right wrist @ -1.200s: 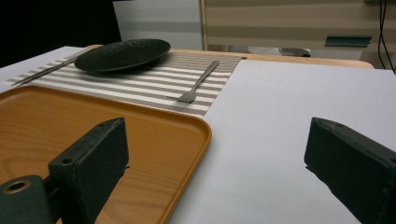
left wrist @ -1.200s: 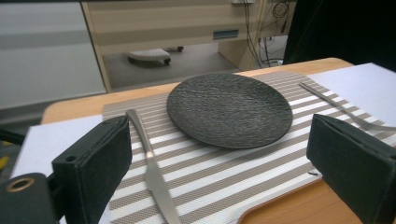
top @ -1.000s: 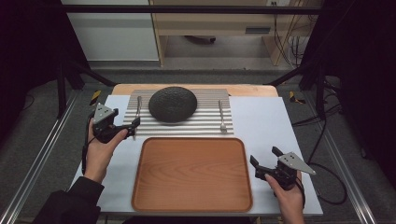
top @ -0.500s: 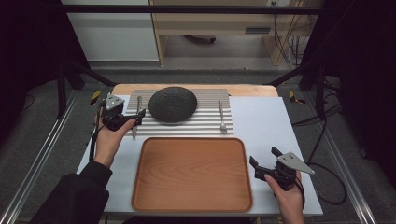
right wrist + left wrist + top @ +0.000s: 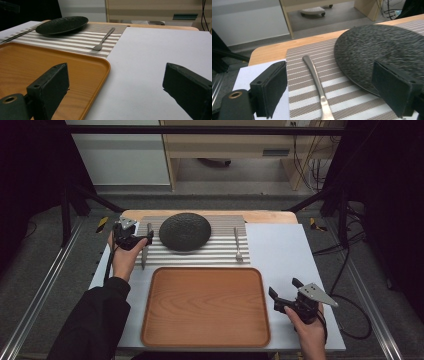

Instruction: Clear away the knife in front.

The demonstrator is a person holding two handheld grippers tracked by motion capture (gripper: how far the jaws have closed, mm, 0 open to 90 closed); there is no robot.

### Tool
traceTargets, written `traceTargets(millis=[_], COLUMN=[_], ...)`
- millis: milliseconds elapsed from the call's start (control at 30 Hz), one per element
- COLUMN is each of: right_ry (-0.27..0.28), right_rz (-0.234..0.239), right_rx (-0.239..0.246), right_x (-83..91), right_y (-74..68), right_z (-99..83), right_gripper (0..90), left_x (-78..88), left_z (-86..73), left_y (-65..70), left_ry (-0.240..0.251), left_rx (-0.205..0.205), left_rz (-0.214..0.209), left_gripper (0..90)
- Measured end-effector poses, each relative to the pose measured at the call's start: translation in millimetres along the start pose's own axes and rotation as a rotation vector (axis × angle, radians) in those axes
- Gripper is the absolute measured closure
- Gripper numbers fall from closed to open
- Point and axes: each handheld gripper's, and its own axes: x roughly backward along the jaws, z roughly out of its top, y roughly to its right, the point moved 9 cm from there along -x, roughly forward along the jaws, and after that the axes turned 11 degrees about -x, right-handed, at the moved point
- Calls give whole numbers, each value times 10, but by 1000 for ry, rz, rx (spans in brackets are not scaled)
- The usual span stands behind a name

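A black textured plate (image 5: 185,231) sits on a striped placemat (image 5: 215,254), with a knife (image 5: 143,257) to its left and a fork (image 5: 238,245) to its right. My left gripper (image 5: 144,240) hovers over the knife's handle end. In the left gripper view the knife (image 5: 317,82) lies between the wide-apart pads (image 5: 274,87), untouched, and the plate (image 5: 382,50) is at the right. The left jaws have just been closing a little and stand open. My right gripper (image 5: 284,289) is open beside the wooden tray (image 5: 205,305), holding nothing.
The white table top (image 5: 285,250) stretches to the right of the placemat. In the right gripper view the tray's corner (image 5: 100,67) lies under the open right gripper (image 5: 115,87). A wooden bench and cables stand on the floor beyond the table.
My left gripper has moved away from the person and to the right, sinking over the knife beside the plate. The right gripper has stayed put.
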Motion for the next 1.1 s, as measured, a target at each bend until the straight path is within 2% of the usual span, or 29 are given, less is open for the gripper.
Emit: traceTargets(millis=[200,367,467,600,967,1100], right_ry=[-5,-9,-11,-17,-21,-53], right_rz=[-4,-10,-9,-8,-14,-7], right_rx=[-2,0,3,4,12,62], right_x=[-4,-10,-13,-16,-17,-47], right_y=[16,14,-4,-6,-5,-30], right_z=[-7,-18,-21,-29,-33,-66], right_gripper=[70,69,69,69,70,74], left_x=[-93,-160,-177,-208,-299,-309], left_z=[-1,32,42,26,-81,-87], left_y=[-39,-45,-64,-80,-68,-65], left_ry=[-4,-23,-19,-19,-62,-62], left_rx=[9,-25,-16,22,41,43], left_rz=[8,18,26,24,19,17], left_gripper=[141,133,136,140,146,148])
